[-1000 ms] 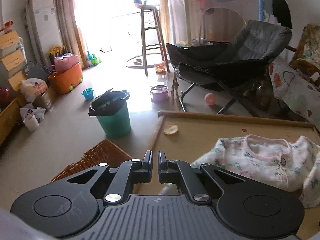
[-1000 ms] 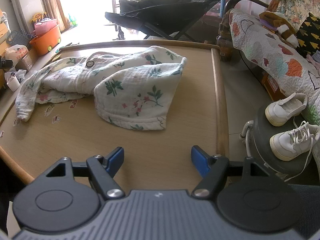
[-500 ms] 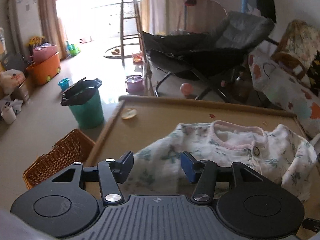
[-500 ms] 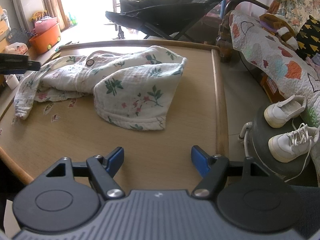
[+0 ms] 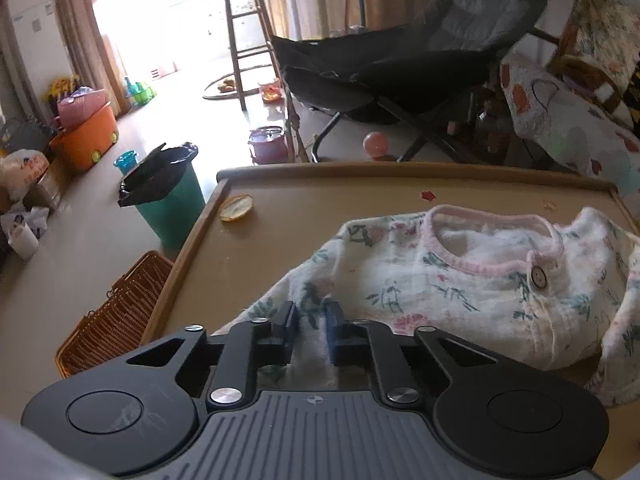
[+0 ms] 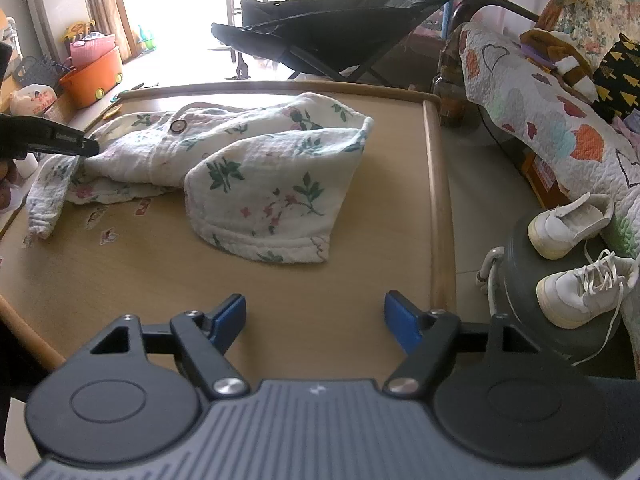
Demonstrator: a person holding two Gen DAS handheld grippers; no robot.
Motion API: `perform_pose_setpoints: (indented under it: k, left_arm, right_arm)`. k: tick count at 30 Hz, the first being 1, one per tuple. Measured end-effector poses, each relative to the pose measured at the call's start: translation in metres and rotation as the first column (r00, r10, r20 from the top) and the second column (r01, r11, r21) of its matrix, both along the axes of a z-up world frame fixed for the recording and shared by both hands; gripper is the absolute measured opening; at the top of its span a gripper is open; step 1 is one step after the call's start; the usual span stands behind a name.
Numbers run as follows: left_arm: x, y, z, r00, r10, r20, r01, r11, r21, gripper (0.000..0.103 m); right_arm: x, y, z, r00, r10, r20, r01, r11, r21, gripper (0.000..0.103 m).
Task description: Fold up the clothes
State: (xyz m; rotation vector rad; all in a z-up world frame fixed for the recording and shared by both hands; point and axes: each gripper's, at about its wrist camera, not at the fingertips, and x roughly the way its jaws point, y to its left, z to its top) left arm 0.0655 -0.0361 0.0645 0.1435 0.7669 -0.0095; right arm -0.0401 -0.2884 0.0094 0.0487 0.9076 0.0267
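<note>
A white floral baby top [image 5: 460, 280] with a pink collar and one button lies crumpled on the wooden table [image 5: 280, 248]. My left gripper [image 5: 311, 320] is shut on the top's sleeve at its left end, with cloth pinched between the blue pads. In the right wrist view the top [image 6: 260, 176] spreads across the table's far half, its hem folded toward me. The left gripper [image 6: 90, 146] reaches in from the left onto the sleeve. My right gripper [image 6: 316, 320] hovers open over the bare near part of the table [image 6: 434, 200], well short of the hem.
A yellow scrap [image 5: 236, 207] lies at the table's far left corner. On the floor to the left stand a green bin [image 5: 168, 200] and a wicker basket [image 5: 116, 312]. A black folding chair [image 5: 400, 64] stands behind. White shoes [image 6: 572, 220] sit on a stool beside the quilted sofa [image 6: 540, 112].
My left gripper was shut and empty by the table's left edge, then opened, moved right over the sleeve and closed on it. The right gripper has stayed still and open.
</note>
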Motion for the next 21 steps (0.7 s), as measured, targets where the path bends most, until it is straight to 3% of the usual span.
perform_pose_setpoints:
  k: [5, 15, 21]
  left_arm:
    - [0.002, 0.003, 0.005, 0.999, -0.001, 0.039, 0.001, 1.000, -0.018, 0.004]
    - [0.020, 0.014, 0.038, 0.996, 0.003, 0.092, -0.002, 1.000, -0.014, 0.004]
    - [0.031, 0.024, 0.049, 0.994, 0.055, 0.093, -0.052, 0.998, -0.039, 0.004]
  right_arm:
    - [0.001, 0.000, 0.000, 1.000, 0.001, 0.002, -0.001, 1.000, -0.003, 0.077]
    - [0.001, -0.002, -0.001, 1.000, 0.001, 0.003, -0.001, 1.000, 0.001, 0.077]
    - [0.000, -0.002, -0.001, 1.000, 0.002, 0.005, -0.002, 1.000, 0.003, 0.077]
